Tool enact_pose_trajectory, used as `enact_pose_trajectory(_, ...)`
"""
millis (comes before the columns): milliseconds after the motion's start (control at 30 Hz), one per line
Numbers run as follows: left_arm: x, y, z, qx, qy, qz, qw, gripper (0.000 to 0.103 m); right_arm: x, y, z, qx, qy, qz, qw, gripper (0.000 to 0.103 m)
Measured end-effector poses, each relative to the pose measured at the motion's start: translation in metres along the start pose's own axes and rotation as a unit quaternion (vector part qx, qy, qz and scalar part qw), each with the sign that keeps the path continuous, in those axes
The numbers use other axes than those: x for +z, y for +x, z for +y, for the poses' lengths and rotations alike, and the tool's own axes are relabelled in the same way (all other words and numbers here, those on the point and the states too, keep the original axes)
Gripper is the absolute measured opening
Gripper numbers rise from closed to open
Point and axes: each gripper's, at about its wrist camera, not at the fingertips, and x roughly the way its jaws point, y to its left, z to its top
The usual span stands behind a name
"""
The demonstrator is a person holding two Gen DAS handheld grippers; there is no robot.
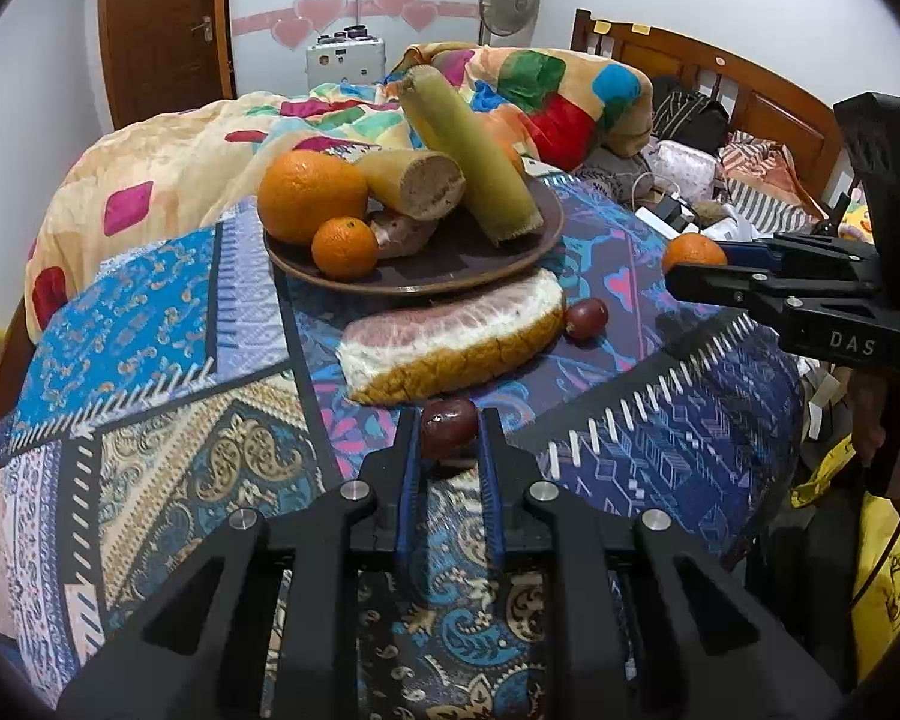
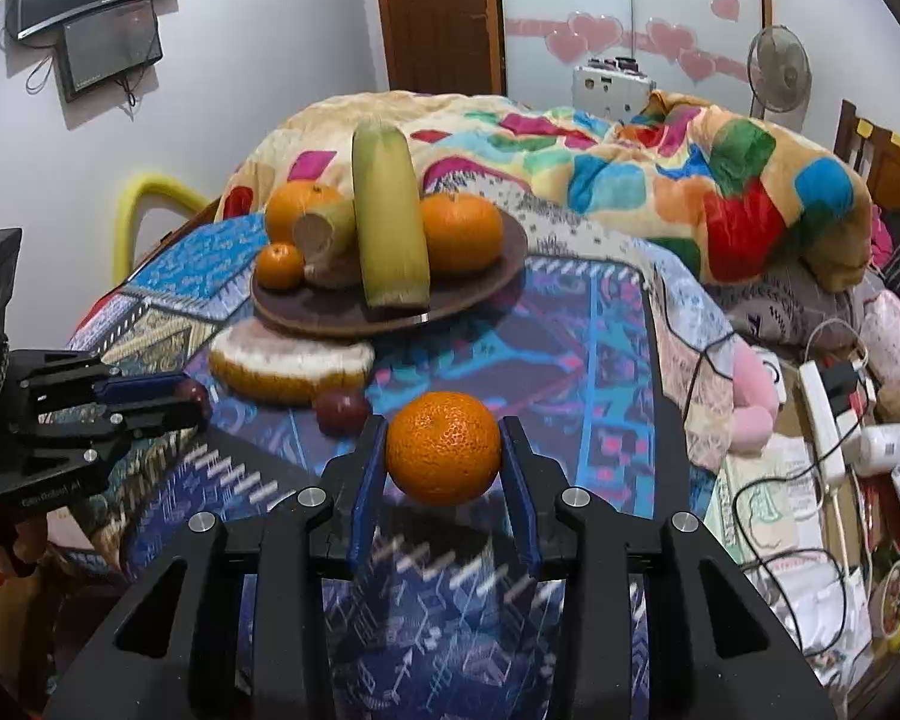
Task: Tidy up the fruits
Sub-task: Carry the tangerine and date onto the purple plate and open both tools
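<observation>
With my left gripper (image 1: pixel 449 420) pinching a grape (image 1: pixel 448 435) and my right gripper (image 2: pixel 444 450) clamping a mandarin (image 2: pixel 443 447), both short of the crowded plate (image 2: pixel 486 294), I judge either may roll off it.

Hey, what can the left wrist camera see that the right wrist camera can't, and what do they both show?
Only the left wrist view shows the wooden headboard and the yellow bag at its right edge.

Only the right wrist view shows the wall screens, the power strip and a third orange behind the sugarcane on the plate.

Both show the brown plate of fruit, the pomelo slice, a loose grape, the left gripper shut on a grape, and the right gripper shut on an orange.
</observation>
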Motion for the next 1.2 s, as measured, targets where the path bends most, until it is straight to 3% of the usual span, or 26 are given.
enact_pose_trajectory(600,0.070,0.004,0.035,0.022,-0.019,-0.051,0.9983,0.018,0.045,0.040,-0.013,0.005,-0.001,-0.014,1.000,0.034)
enact_pose_trajectory(1200,0.096,0.036,0.037,0.031,-0.019,-0.041,0.9985,0.018,0.060,0.069,-0.028,0.029,0.032,0.007,0.999,0.035)
